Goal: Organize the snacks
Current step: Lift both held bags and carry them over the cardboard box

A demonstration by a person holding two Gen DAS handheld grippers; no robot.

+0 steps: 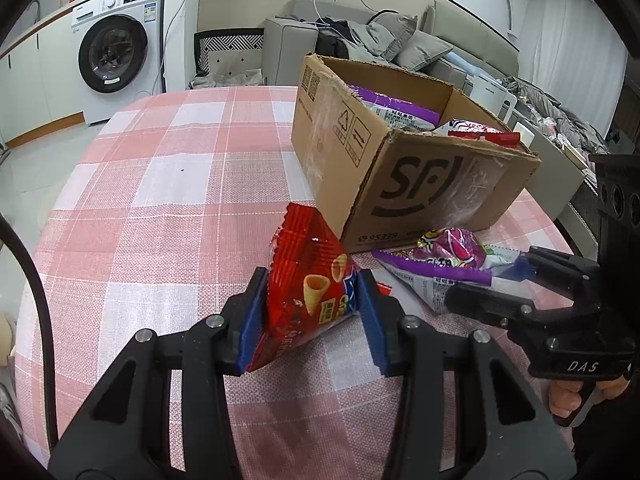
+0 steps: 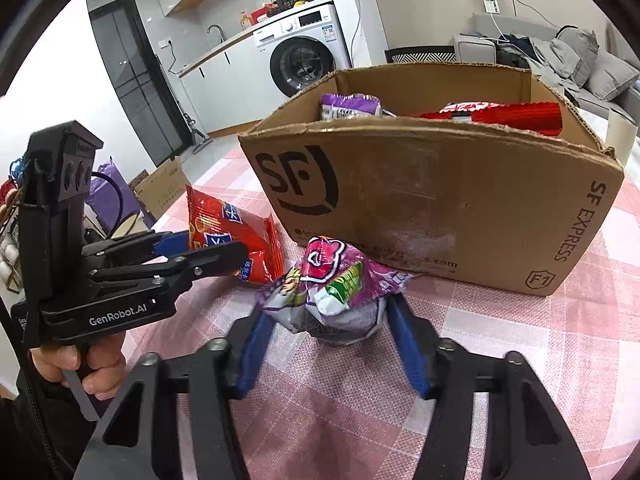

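Two grips: left gripper (image 1: 314, 312) fingers pinching the red bag (image 1: 308, 280), right gripper (image 2: 326, 332) fingers the purple bag (image 2: 332, 284); we judge either crinkly pack may slip short of the box (image 2: 440, 208).

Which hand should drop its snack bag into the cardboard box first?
Probably the right. The right gripper grips the purple bag directly before the box. The left gripper, gripping the red bag, sits off the box's corner.
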